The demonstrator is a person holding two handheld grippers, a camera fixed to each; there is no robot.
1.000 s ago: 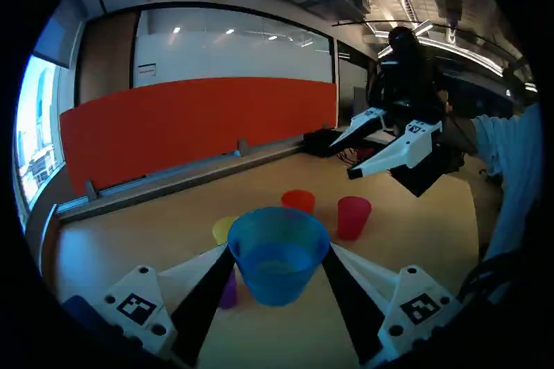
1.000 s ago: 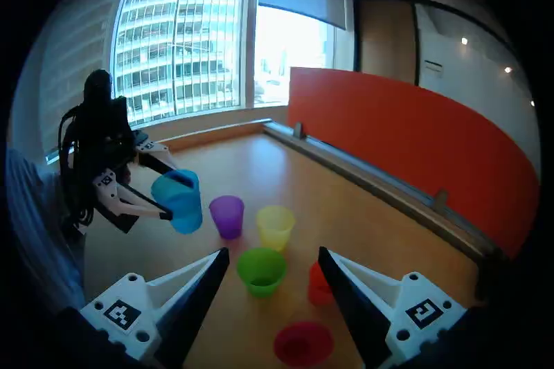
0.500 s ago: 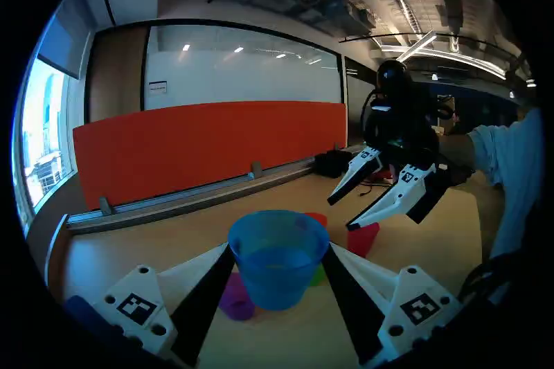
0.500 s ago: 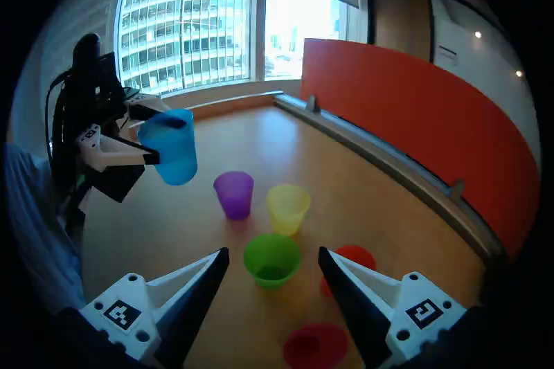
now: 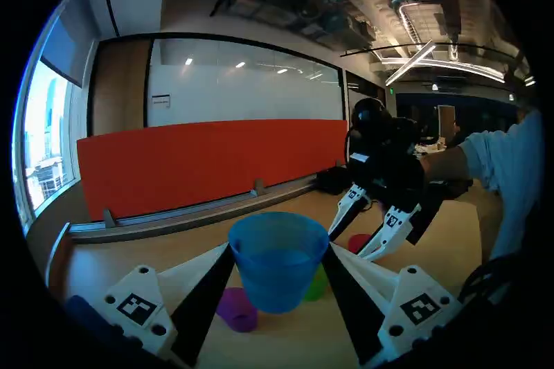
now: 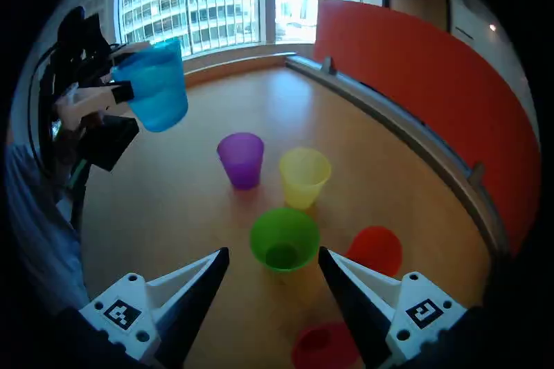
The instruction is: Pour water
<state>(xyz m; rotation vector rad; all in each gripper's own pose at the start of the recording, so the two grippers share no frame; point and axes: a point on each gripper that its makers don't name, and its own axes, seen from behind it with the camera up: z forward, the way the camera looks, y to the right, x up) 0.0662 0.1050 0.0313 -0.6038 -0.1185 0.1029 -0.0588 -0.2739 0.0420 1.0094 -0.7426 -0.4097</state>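
Note:
My left gripper (image 5: 277, 265) is shut on a blue cup (image 5: 278, 260) with water in it, held upright above the wooden table (image 5: 311, 334). In the right gripper view that blue cup (image 6: 154, 85) hangs high at the left, above and left of a purple cup (image 6: 241, 160). My right gripper (image 6: 273, 258) is open, its fingers on either side of a green cup (image 6: 284, 239) that stands on the table below it. In the left gripper view the right gripper (image 5: 360, 227) points down beyond the blue cup, held by a hand with a light sleeve (image 5: 505, 161).
A yellow cup (image 6: 304, 176) stands beside the purple one. An orange-red cup (image 6: 374, 250) and a red cup (image 6: 327, 346) stand near the right finger. An orange partition (image 6: 443, 85) runs along the table's far edge. Windows (image 6: 194, 2) lie behind the left gripper.
The left gripper has lifted the blue cup higher above the table. The right gripper has come down and forward, so the green cup now sits between its open fingers.

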